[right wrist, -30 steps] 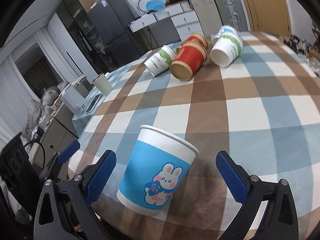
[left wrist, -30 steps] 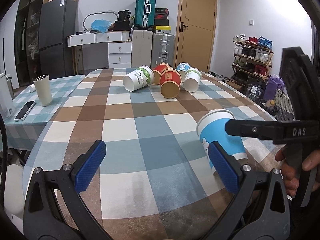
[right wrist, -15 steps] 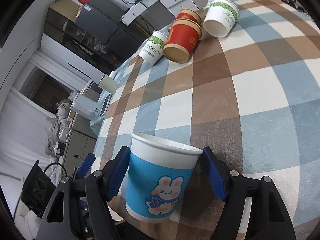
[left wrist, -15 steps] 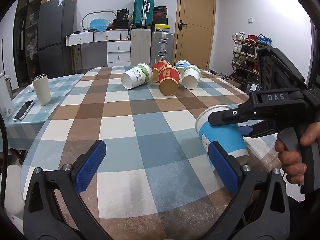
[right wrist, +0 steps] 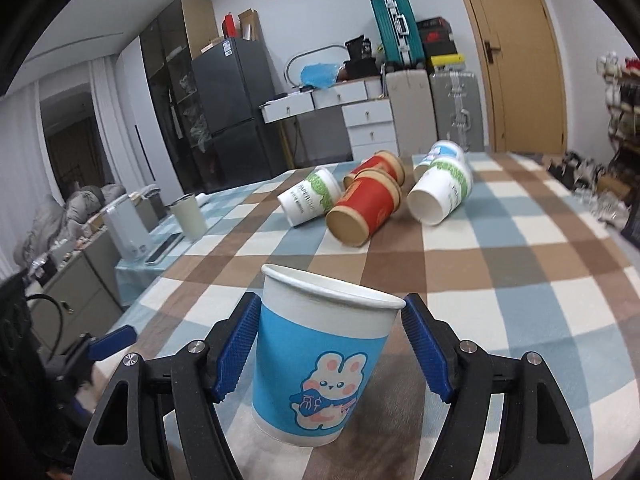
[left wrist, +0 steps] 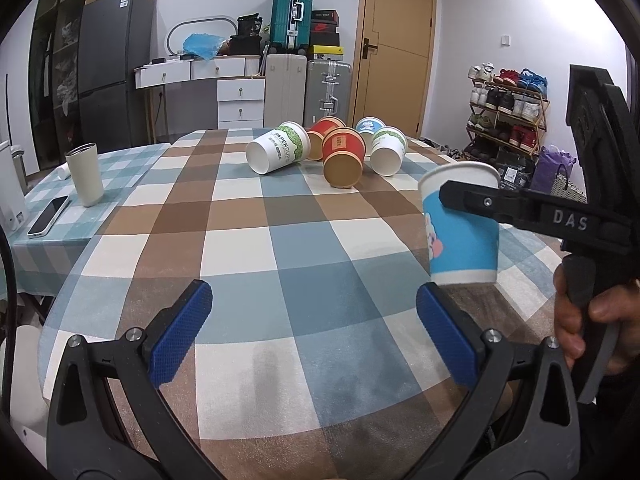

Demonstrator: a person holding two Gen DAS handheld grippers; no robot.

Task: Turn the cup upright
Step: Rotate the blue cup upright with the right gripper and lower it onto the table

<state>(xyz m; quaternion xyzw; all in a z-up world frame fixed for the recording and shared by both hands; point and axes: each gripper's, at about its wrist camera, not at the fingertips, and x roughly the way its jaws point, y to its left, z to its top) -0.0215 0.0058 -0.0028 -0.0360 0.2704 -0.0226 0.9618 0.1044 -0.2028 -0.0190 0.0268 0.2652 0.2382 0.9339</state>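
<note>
Holding the blue paper cup with a rabbit print [right wrist: 320, 364] upright, our right gripper [right wrist: 328, 344] pinches it in its jaws just above the checked bench [left wrist: 280, 248]. Next we judge: lower, release. Our left gripper [left wrist: 316, 336] hangs spread, empty.

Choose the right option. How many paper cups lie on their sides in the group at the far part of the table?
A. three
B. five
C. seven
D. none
B: the left wrist view shows two white-and-green cups, two red cups and one blue-and-white cup, all tipped over on the table.
</note>
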